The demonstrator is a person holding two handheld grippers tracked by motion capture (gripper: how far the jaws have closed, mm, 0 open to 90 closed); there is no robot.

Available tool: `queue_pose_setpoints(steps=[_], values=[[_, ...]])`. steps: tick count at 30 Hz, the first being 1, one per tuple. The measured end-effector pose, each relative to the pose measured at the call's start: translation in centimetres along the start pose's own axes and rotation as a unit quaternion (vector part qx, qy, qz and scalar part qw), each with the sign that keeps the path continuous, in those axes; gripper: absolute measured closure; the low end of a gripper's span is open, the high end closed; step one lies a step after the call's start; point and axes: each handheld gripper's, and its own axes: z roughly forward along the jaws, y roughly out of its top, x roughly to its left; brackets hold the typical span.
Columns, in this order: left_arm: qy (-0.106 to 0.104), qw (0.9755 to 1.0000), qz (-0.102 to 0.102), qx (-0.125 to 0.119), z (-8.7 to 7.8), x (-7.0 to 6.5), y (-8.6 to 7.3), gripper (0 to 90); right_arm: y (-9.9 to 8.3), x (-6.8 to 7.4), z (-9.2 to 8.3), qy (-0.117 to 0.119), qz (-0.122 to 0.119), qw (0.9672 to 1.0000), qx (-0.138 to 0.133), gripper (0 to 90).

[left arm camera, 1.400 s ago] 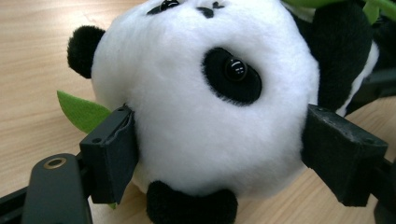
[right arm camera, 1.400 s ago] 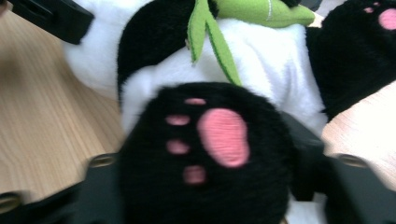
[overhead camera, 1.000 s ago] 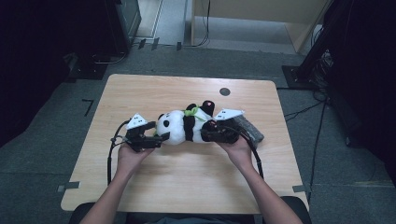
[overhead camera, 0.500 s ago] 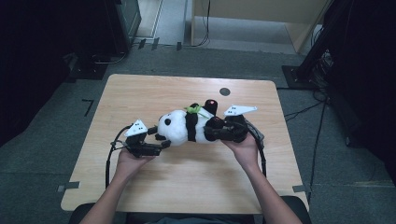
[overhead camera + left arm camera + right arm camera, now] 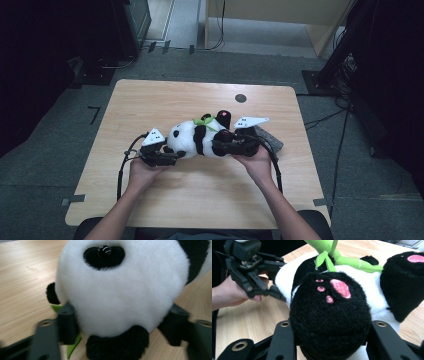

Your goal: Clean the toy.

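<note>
A black-and-white panda plush [image 5: 192, 140] lies on its side on the wooden table [image 5: 150, 105], with a green bamboo sprig [image 5: 204, 121] at its chest. My left gripper [image 5: 172, 156] is at its head. In the left gripper view the jaws have just been closing and now press the white fur of the head [image 5: 120, 290] from both sides. My right gripper [image 5: 225, 148] is shut on a black foot [image 5: 332, 312] with pink paw marks. The other foot [image 5: 404, 282] sticks out to the right of it.
A dark grey object [image 5: 270, 140] lies on the table just behind my right hand. A small black round mark [image 5: 240, 98] sits near the far edge. Dark equipment and cables stand on the floor around the table.
My left gripper's jaws have narrowed onto the panda's head. Both hands and the plush stay in nearly the same place.
</note>
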Motion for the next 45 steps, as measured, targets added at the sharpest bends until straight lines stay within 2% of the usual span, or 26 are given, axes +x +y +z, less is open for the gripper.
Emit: queue_pose_setpoints(steps=[2,5,8,10,13,15,17,18,20,22,23,26,28,30,32,34,36,38,40,42,45], values=[[-0.006,0.9999,-0.013,0.003,-0.3,0.1,0.2,43.0,0.0,0.0,0.0,-0.007,-0.009,0.9999,-0.001,55.4],[-0.015,0.9996,-0.021,0.013,-0.8,0.3,0.5,50.7,-0.1,-0.1,0.0,-0.017,-0.033,0.9993,-0.001,47.6],[-0.019,0.9994,-0.024,0.016,-1.2,0.6,0.8,55.3,-0.3,-0.4,0.1,-0.011,-0.044,0.9990,-0.006,39.1],[-0.022,0.9992,-0.029,0.019,-1.5,0.7,1.0,56.1,-0.5,-0.5,0.0,-0.010,-0.061,0.9980,-0.013,33.1],[-0.015,0.9992,-0.032,0.017,-2.2,1.1,1.3,56.2,-0.7,-0.6,-0.3,-0.006,-0.075,0.9970,-0.022,23.5],[-0.014,0.9988,-0.046,0.011,-2.8,1.5,1.5,56.2,-1.0,-0.7,-0.7,-0.006,-0.083,0.9964,-0.018,18.9],[-0.022,0.9979,-0.060,0.007,-3.3,1.7,1.9,56.1,-1.6,-1.1,-0.8,0.001,-0.084,0.9962,-0.022,13.2],[-0.025,0.9977,-0.062,0.011,-3.4,1.7,2.1,56.1,-1.7,-1.1,-0.6,0.005,-0.084,0.9962,-0.023,13.2],[-0.035,0.9975,-0.059,0.017,-3.4,1.3,2.4,55.9,-1.9,-0.9,0.0,-0.003,-0.090,0.9957,-0.023,12.7],[-0.046,0.9965,-0.066,0.023,-3.1,0.9,2.6,55.6,-1.9,-0.3,0.9,-0.001,-0.112,0.9935,-0.022,4.5],[-0.052,0.9958,-0.072,0.023,-3.1,0.8,2.6,55.4,-2.0,0.1,1.3,-0.013,-0.126,0.9918,-0.016,0.2],[-0.061,0.9945,-0.081,0.024,-3.1,0.4,2.6,54.8,-2.2,0.6,2.1,-0.067,-0.154,0.9858,0.003,4.8],[-0.063,0.9936,-0.091,0.024,-3.0,0.3,2.5,54.0,-2.4,0.6,2.2,-0.076,-0.149,0.9859,-0.002,12.4],[-0.062,0.9928,-0.100,0.020,-2.9,0.5,2.3,51.4,-2.6,0.6,2.1,-0.078,-0.142,0.9866,-0.014,23.9],[-0.045,0.9955,-0.082,0.014,-2.8,0.3,2.3,44.6,-2.6,0.6,2.0,-0.084,-0.132,0.9876,-0.011,32.7],[-0.035,0.9972,-0.067,0.005,-2.7,0.2,2.2,35.3,-2.3,0.4,2.1,-0.081,-0.112,0.9904,0.003,38.4],[-0.037,0.9974,-0.061,-0.012,-2.6,0.3,1.9,28.7,-2.3,-0.1,1.9,-0.072,-0.088,0.9935,0.007,41.4],[-0.036,0.9980,-0.042,-0.030,-2.5,0.5,1.5,24.9,-2.3,-0.6,1.6,-0.067,-0.069,0.9954,0.005,43.0],[-0.026,0.9986,-0.029,-0.036,-2.6,0.6,1.2,24.9,-2.2,-1.0,1.3,-0.070,-0.061,0.9956,0.003,44.0],[-0.015,0.9991,-0.023,-0.031,-2.7,0.7,1.1,25.3,-2.2,-1.3,1.0,-0.081,-0.055,0.9951,0.007,44.8],[-0.012,0.9989,-0.031,-0.035,-3.0,1.2,0.5,25.3,-2.3,-2.1,0.5,-0.086,-0.027,0.9959,0.004,45.0]])
